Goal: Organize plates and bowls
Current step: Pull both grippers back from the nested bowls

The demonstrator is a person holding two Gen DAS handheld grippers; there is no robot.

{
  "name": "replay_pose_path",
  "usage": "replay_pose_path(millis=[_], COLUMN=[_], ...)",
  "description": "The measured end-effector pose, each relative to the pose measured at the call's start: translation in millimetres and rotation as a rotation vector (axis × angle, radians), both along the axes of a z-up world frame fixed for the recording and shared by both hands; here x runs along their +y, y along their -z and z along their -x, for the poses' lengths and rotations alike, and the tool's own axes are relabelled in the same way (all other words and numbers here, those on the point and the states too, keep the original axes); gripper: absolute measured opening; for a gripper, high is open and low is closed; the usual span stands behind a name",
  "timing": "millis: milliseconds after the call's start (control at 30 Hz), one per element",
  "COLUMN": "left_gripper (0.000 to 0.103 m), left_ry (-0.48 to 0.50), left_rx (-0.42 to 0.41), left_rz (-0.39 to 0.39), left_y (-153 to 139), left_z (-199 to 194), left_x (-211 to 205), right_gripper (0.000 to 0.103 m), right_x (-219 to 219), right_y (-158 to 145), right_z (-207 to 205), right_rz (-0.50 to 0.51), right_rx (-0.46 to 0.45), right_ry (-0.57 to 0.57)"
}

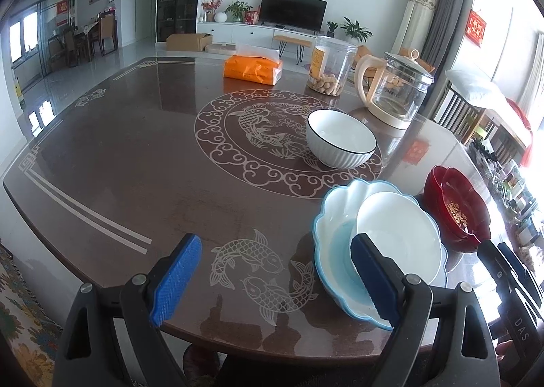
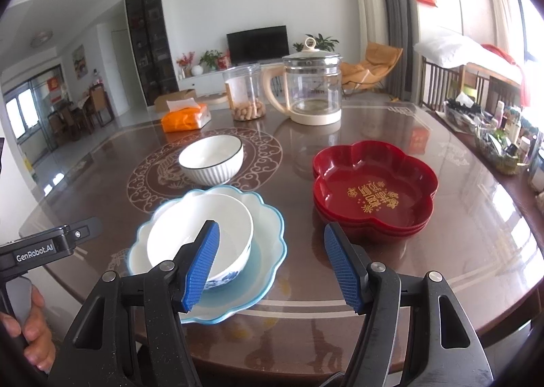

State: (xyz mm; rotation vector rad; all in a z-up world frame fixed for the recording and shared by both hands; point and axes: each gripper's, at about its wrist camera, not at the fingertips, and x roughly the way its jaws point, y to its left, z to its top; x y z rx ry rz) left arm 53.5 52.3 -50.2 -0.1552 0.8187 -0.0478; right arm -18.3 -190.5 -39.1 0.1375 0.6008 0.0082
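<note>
A scalloped blue-rimmed plate (image 2: 268,234) (image 1: 333,251) lies near the table's front edge with a small white bowl (image 2: 204,224) (image 1: 401,234) resting tilted in it. A white ribbed bowl with a dark rim (image 2: 212,159) (image 1: 340,145) stands behind it on the table's centre medallion. A stack of red flower-shaped plates (image 2: 374,186) (image 1: 455,210) lies to the right. My left gripper (image 1: 277,268) is open and empty, just left of the blue plate. My right gripper (image 2: 272,258) is open and empty, its left finger in front of the small bowl.
A glass kettle (image 2: 312,88) (image 1: 394,88), a clear jar of peanuts (image 2: 246,94) (image 1: 329,67) and an orange tissue pack (image 2: 185,118) (image 1: 253,69) stand at the back of the dark round table (image 1: 136,166). A cluttered shelf (image 2: 493,135) stands to the right.
</note>
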Motion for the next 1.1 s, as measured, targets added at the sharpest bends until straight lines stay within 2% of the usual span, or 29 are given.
replay_pose_path(millis=[167, 900, 1100], left_gripper=[0.089, 0.089, 0.089], left_ry=[-0.007, -0.017, -0.031], left_rx=[0.018, 0.081, 0.071], left_rz=[0.012, 0.021, 0.009], left_y=[3.3, 18.4, 14.4], left_z=[-1.5, 0.1, -2.9], left_x=[3.6, 7.0, 19.3], right_gripper=[0.068, 0.068, 0.068], right_x=[-2.0, -2.9, -13.6], right_y=[-3.2, -0.1, -11.2], right_z=[4.1, 4.2, 1.9], right_rz=[-0.003, -0.013, -0.006], right_rx=[-0.020, -0.002, -0.030], right_ry=[0.014, 0.012, 0.014])
